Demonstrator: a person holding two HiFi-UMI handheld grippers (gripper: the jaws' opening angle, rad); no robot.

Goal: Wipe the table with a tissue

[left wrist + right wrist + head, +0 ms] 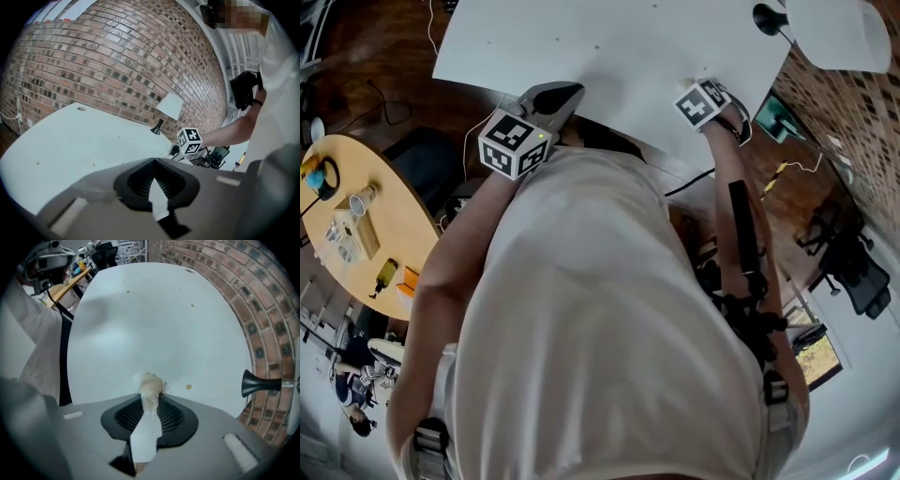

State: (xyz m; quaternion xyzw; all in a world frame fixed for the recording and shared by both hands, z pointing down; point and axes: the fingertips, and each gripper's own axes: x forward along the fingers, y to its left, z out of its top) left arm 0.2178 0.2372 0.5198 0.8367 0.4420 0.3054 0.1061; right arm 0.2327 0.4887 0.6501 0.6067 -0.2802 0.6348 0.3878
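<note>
Two hand tools entered below with their surroundings, nearest first.

Person's white shirt (600,328): fills the lower head view. Black straps (742,234) run down its right side.

Left gripper (153,163): grey shell, black ribbed pads, black-and-white marker cube on top. The jaws are pressed together with nothing between them. It is held over the near edge of the flat matte white table (70,145) and aimed across it.

Right gripper (150,398): same build, pointing down at the tabletop near the table's near right corner. The jaws are clamped on a crumpled off-white tissue (150,384).

Tissue, placement: pinched between the right gripper's pads. A wad bulges past the tips and appears to touch the table surface.

Table, surface: broad pale top with a few tiny dark specks scattered over it.

Small round brown spot (188,387): on the tabletop, just beside the tissue, to its right in the right gripper view.

Desk lamp (168,107): black flared base and white conical shade. It stands on the table's right side, beyond the right gripper.

Red-brown brick wall (117,61): runs behind the table's far edge and the lamp.

Dark wooden floor (384,56): surrounds the white table.

Oval pale wooden table (394,216): well apart on the person's left, carrying small items too small to tell.

Black office chair (858,272): on the right, well apart from the white table.
</note>
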